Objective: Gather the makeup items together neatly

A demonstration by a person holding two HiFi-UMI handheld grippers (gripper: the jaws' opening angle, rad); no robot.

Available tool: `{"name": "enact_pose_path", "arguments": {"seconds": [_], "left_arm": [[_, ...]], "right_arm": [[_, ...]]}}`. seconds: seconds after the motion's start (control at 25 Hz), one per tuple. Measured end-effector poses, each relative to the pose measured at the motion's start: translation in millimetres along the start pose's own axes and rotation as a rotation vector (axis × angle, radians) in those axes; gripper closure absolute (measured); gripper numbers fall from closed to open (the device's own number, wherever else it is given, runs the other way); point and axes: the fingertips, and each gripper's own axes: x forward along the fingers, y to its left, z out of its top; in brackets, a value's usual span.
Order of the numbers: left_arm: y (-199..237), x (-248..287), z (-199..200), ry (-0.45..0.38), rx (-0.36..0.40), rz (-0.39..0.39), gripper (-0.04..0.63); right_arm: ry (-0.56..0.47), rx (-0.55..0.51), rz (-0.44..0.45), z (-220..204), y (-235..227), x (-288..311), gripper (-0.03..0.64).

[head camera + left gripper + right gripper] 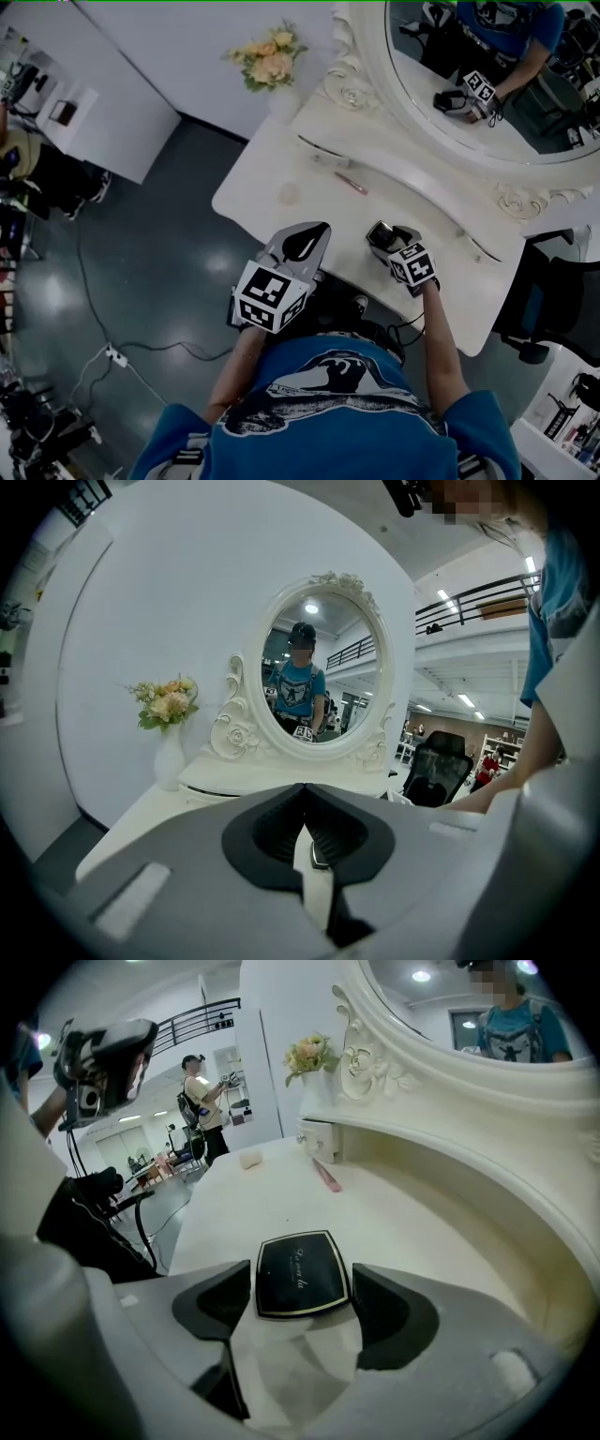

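Observation:
A black square compact (300, 1262) with gold trim sits flat between the jaws of my right gripper (302, 1283), which are shut on its two sides. In the head view the right gripper (382, 234) is over the front edge of the white vanity table (262, 187). A thin pink stick (352, 183) lies farther back near the mirror base and shows as a pink stick (326, 1176) ahead of the compact. A pale round pad (289, 194) rests at the table's left. My left gripper (319, 231) hovers by the front edge, shut and holding nothing (303, 789).
An oval mirror (487, 84) in an ornate white frame backs the table. A vase of flowers (272, 58) stands at the back left corner. A black chair (553, 300) is at the right. Cables cross the floor (112, 356). A person (202, 1101) stands far off.

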Motion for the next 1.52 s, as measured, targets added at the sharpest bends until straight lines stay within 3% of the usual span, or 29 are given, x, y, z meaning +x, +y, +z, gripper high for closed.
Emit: {"name": "enact_pose_path", "arguments": {"seconds": [0.16, 0.36, 0.64, 1.12, 1.36, 1.52], "left_arm": [[11.3, -7.6, -3.5, -0.001, -0.012, 0.02, 0.58], [27.1, -15.8, -7.4, -0.003, -0.036, 0.053, 0.58], [56.4, -30.5, -13.5, -0.01, -0.072, 0.117, 0.58], [118.4, -69.7, -28.2, -0.007, -0.127, 0.254, 0.58], [139.4, -92.2, -32.9, 0.009, -0.134, 0.302, 0.58], [153.9, -110.5, -38.3, 0.011, -0.143, 0.347, 0.58]], "right_arm": [[-0.044, 0.001, 0.007, 17.5, 2.8, -9.3, 0.278], [-0.084, -0.081, 0.051, 54.6, 21.5, -10.6, 0.279], [-0.158, -0.22, 0.126, 122.6, 65.3, 16.6, 0.348], [-0.114, -0.433, 0.246, 178.8, 145.5, 92.2, 0.378], [-0.095, -0.517, 0.222, 201.2, 156.9, 117.6, 0.417], [-0.048, -0.534, 0.156, 201.2, 149.2, 134.3, 0.45]]}}
